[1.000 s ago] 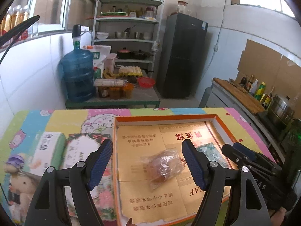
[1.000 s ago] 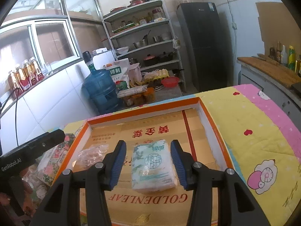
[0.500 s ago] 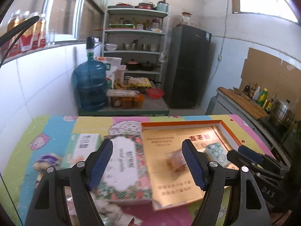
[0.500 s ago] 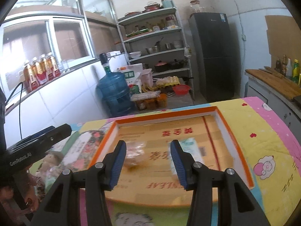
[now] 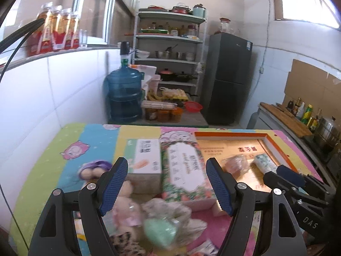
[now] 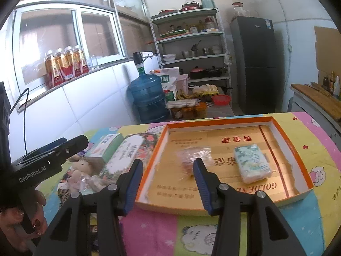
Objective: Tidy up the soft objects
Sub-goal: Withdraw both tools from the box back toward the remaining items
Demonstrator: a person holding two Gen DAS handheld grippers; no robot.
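Observation:
An orange-rimmed shallow box (image 6: 287, 140) lies on the cartoon-print tablecloth. Inside it rest a tissue pack (image 6: 252, 163) and a clear bag with something brown (image 6: 192, 157). Left of the box lie a floral tissue box (image 5: 184, 164), a white-green tissue box (image 5: 147, 156), a doll (image 6: 82, 167) and a bagged mint-green soft thing (image 5: 162, 232). My left gripper (image 5: 166, 186) hangs open above this pile, nothing between its fingers. My right gripper (image 6: 168, 184) is open and empty over the box's near left corner.
A tiled wall runs along the table's left. Beyond the table stand a blue water jug (image 5: 124, 98), a low stand with jars, a metal shelf (image 5: 170, 49) and a dark fridge (image 5: 229, 85). A counter with bottles (image 5: 298, 115) sits at the right.
Both grippers have pulled back and swung left, away from the box. The tissue pack and clear bag stay inside the box; the pile of soft things has come into the left wrist view.

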